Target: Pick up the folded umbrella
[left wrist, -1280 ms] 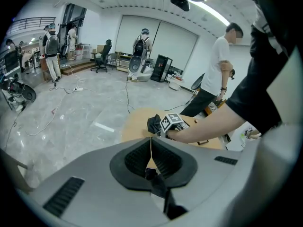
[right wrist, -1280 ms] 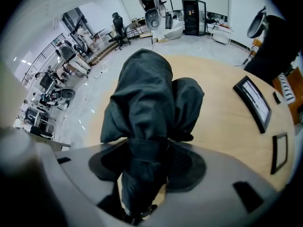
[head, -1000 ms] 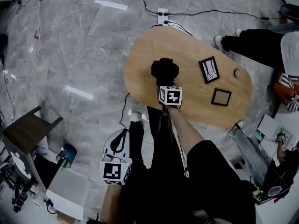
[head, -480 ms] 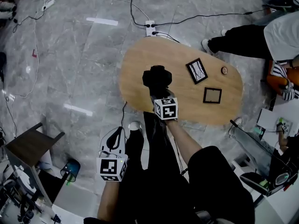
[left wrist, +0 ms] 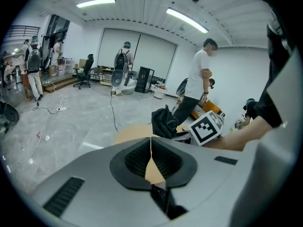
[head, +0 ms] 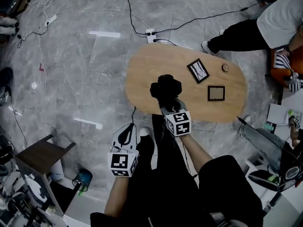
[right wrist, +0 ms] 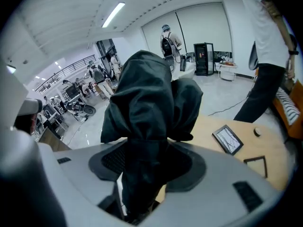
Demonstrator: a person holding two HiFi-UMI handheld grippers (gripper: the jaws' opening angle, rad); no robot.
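The folded black umbrella [head: 165, 90] hangs above the oval wooden table [head: 144, 65], clear of its top. My right gripper [head: 169, 105] is shut on the umbrella's lower part. In the right gripper view the bunched black fabric [right wrist: 147, 103] rises out of the jaws of the right gripper [right wrist: 144, 162] and fills the middle. My left gripper [head: 125, 136] hovers over the floor, short of the table's near edge and left of the right arm. Its jaws [left wrist: 151, 157] are shut with nothing in them. From there the umbrella [left wrist: 164, 122] shows ahead, beside the right gripper's marker cube [left wrist: 207, 128].
Two picture frames [head: 198, 70] [head: 216, 93] and a small round object [head: 224, 67] lie on the table's right half. A power strip [head: 150, 32] with cables lies on the floor beyond the table. People stand at the right, and a dark stool [head: 42, 152] is at the lower left.
My right gripper has risen with the umbrella in it, lifting it off the table. The left gripper has come up a little.
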